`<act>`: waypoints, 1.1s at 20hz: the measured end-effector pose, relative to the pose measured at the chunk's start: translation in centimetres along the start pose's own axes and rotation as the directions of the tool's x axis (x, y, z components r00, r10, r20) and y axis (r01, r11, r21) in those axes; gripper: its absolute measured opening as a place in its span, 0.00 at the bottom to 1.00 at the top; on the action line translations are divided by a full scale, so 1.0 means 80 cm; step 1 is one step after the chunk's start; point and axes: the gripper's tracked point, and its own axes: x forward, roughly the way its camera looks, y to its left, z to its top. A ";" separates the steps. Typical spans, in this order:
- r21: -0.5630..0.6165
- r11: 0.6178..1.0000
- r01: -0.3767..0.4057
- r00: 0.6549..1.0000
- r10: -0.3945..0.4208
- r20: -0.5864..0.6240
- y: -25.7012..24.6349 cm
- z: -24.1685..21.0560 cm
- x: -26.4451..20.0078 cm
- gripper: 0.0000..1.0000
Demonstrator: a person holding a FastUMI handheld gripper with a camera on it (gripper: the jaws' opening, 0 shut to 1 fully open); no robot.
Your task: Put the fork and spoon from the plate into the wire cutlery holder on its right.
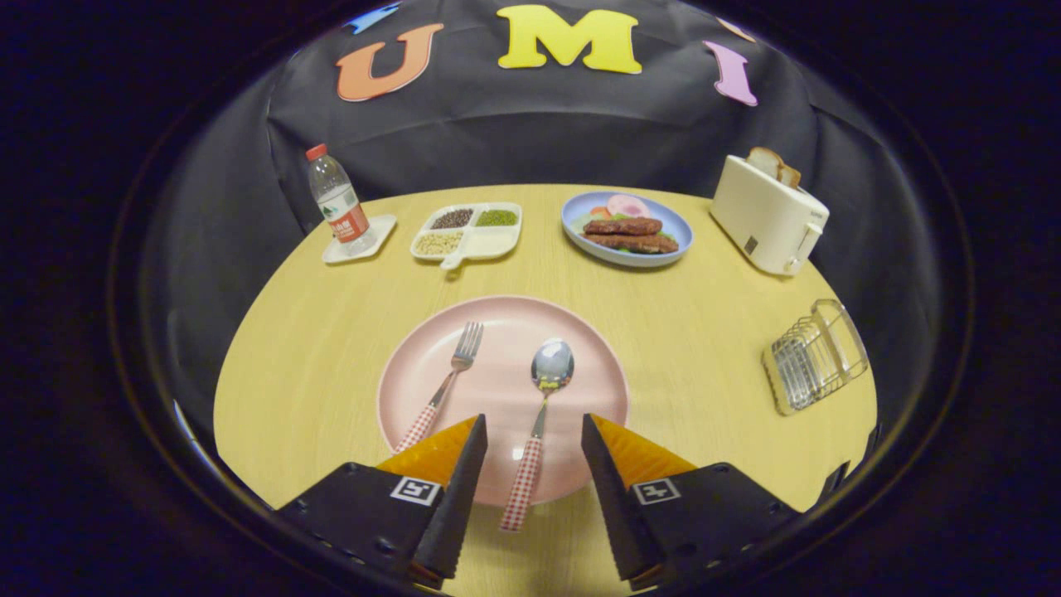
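Now hovering w/ gripper (534,431) jaws apart, straddling spoon (543,398) handle, no contact. Fork (448,383) left of it, both on pink plate (597,365). Wire cutlery holder (816,356) well apart, rt.

Fork (443,388), spoon (539,414) on pink plate (597,365)

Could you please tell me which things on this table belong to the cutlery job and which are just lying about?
Job: fork, spoon, pink plate, wire cutlery holder, open tongs with the spoon's handle between the fingers.

Lying about: water bottle, divided tray, blue plate of food, toaster.
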 end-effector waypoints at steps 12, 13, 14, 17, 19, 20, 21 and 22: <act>0.086 0.996 0.026 0.994 -0.016 -0.113 0.001 -0.029 0.029 0.08; 0.081 0.997 0.017 0.994 -0.009 -0.107 0.002 -0.024 0.021 0.03; 0.077 0.997 0.004 0.995 0.004 -0.102 0.001 -0.022 0.014 0.03; 0.069 0.998 -0.005 0.997 0.011 -0.077 -0.014 -0.003 -0.017 0.03; 0.057 0.998 -0.011 0.998 0.014 -0.066 -0.028 0.008 -0.039 0.03; 0.039 0.999 -0.003 0.998 0.005 -0.067 -0.042 0.012 -0.051 0.03; 0.029 1.000 0.010 0.998 -0.008 -0.065 -0.057 0.018 -0.062 0.03; 0.026 1.000 0.012 0.998 -0.010 -0.063 -0.069 0.024 -0.073 0.03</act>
